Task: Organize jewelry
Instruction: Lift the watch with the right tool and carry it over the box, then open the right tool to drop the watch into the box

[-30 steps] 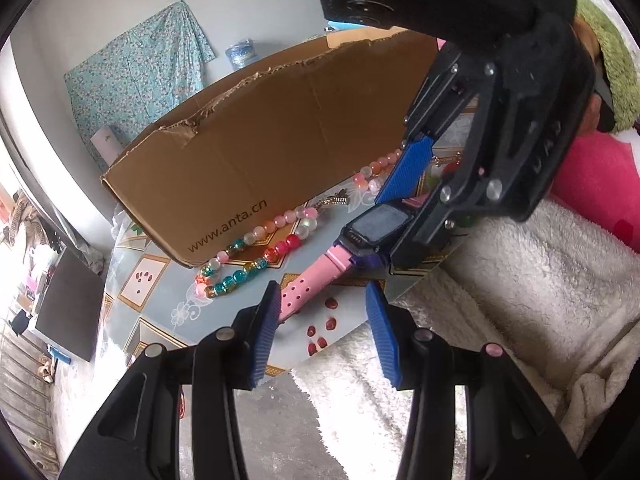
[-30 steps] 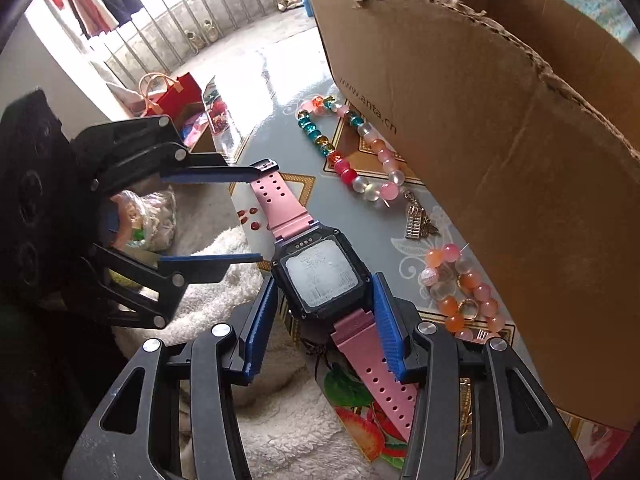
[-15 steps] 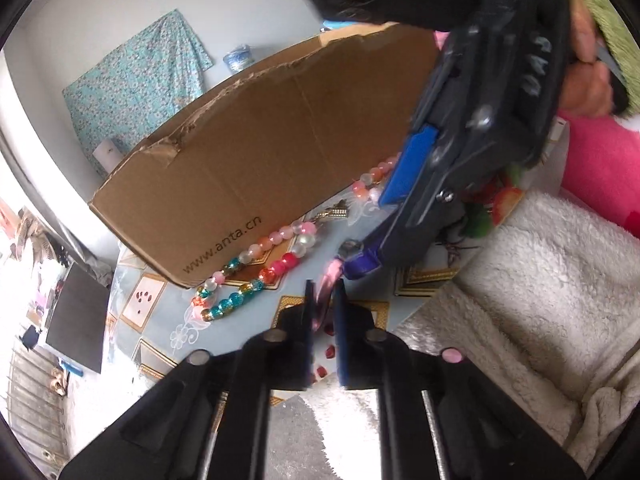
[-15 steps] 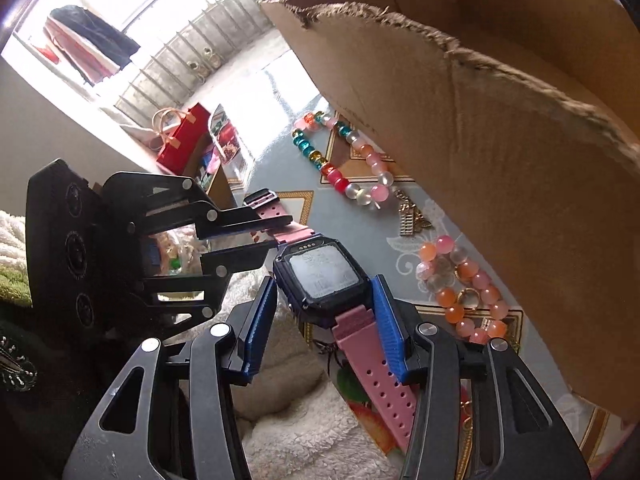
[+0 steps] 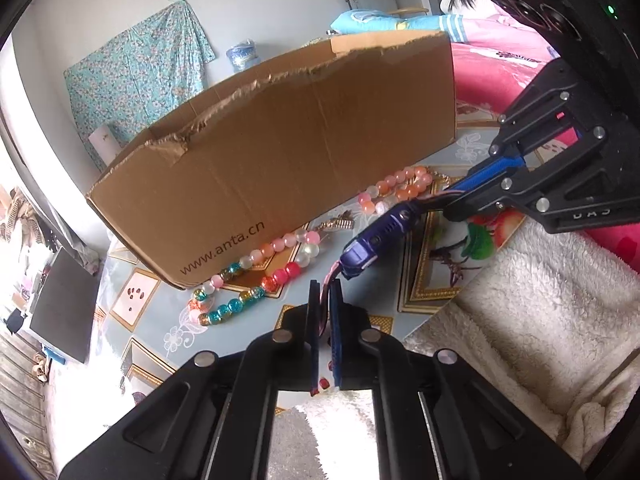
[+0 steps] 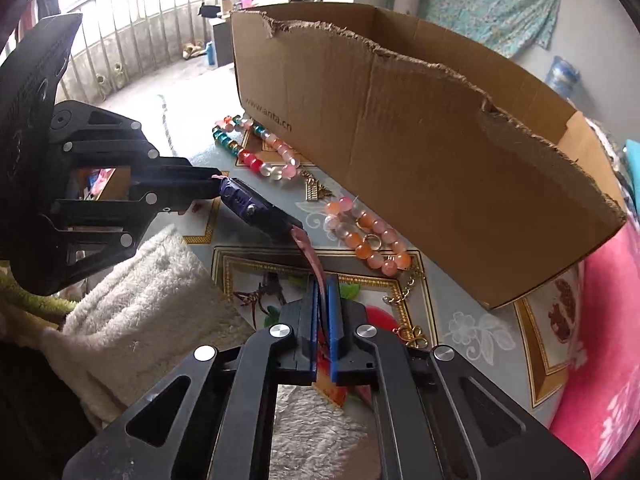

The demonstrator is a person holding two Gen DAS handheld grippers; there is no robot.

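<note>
Standing along the far side of the counter (image 6: 480, 332), the torn cardboard box (image 5: 280, 152) is the largest thing here and, by my judgement, the place the jewelry is meant to end up; its open top faces up, so pieces can be dropped in from above. At the box's foot lie the loose pieces: a mixed pink, clear and teal bead bracelet (image 5: 256, 280), an orange and pink bead bracelet (image 6: 368, 240) just beside a small gold charm (image 6: 314, 190), and a thin gold chain (image 6: 408, 284). A white fleece blanket (image 5: 540, 320) covers the near edge of the counter.

The watch (image 6: 256, 210) hangs in the air above the counter, stretched between both tools. The left tongs (image 5: 325, 300) are pressed together on one pink strap end, and the right tongs (image 6: 321, 300) are clamped on the other strap, so the dark case sits between them. Holding both straps probably keeps the watch flat and steady for lifting over the box wall, though the strap ends are mostly hidden between the pads.
</note>
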